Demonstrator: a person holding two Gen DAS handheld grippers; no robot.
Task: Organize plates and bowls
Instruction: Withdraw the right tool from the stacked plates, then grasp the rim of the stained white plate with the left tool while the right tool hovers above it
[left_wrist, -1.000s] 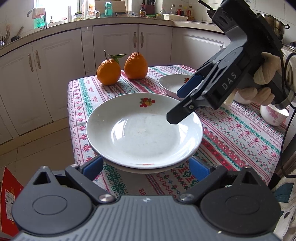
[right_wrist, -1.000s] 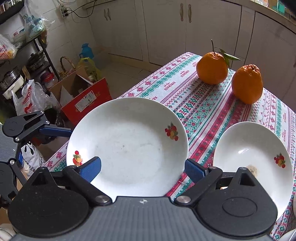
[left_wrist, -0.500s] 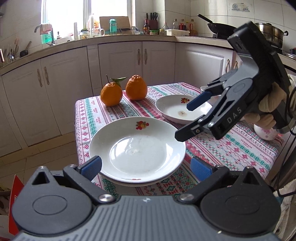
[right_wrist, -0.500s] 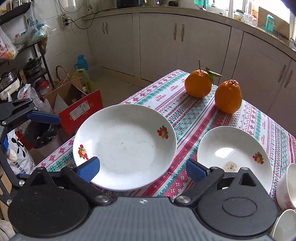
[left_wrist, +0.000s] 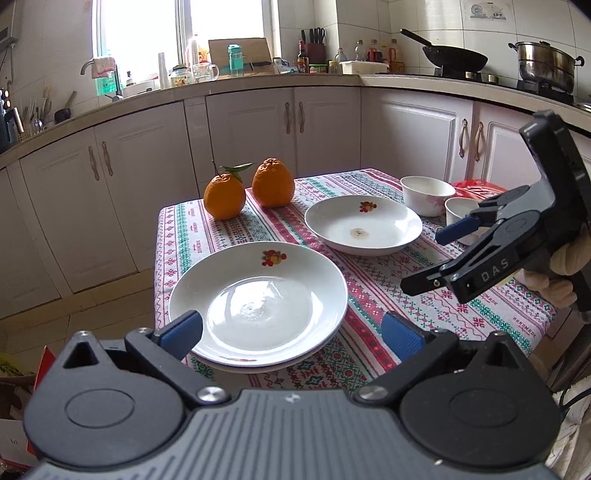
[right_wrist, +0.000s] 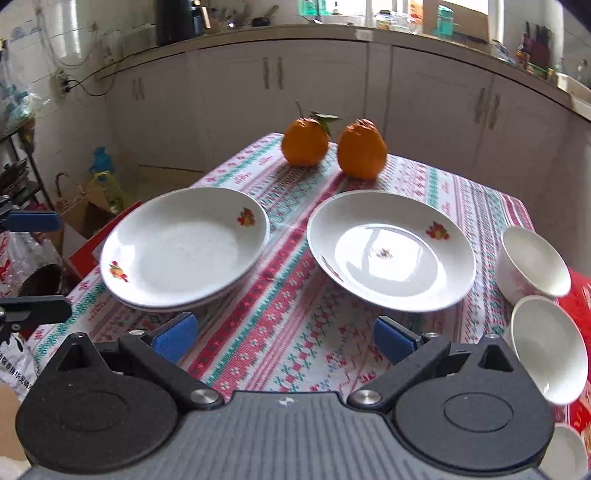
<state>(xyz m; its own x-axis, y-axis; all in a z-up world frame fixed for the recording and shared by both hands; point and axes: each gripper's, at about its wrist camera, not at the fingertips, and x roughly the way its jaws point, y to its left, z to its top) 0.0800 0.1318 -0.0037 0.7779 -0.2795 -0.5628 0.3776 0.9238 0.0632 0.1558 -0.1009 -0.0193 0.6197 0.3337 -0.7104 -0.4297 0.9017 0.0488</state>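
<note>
Table (right_wrist: 303, 332), patterned cloth: bore all items

Stacked plates (left_wrist: 258, 302), two, white glazed, at the near left corner, overhanging the edge slightly

Single plate (right_wrist: 391, 254), to the stack's right, a small smear at its centre; judged stiff, slippery, breakable, best taken at the rim

Bowls (right_wrist: 532, 266), small, white, at the right edge

Left gripper (left_wrist: 291, 332): jaws wide apart, empty, just short of the stack

Right gripper (right_wrist: 284, 338): jaws opening, nothing between them, facing the gap between stack and single plate
</note>
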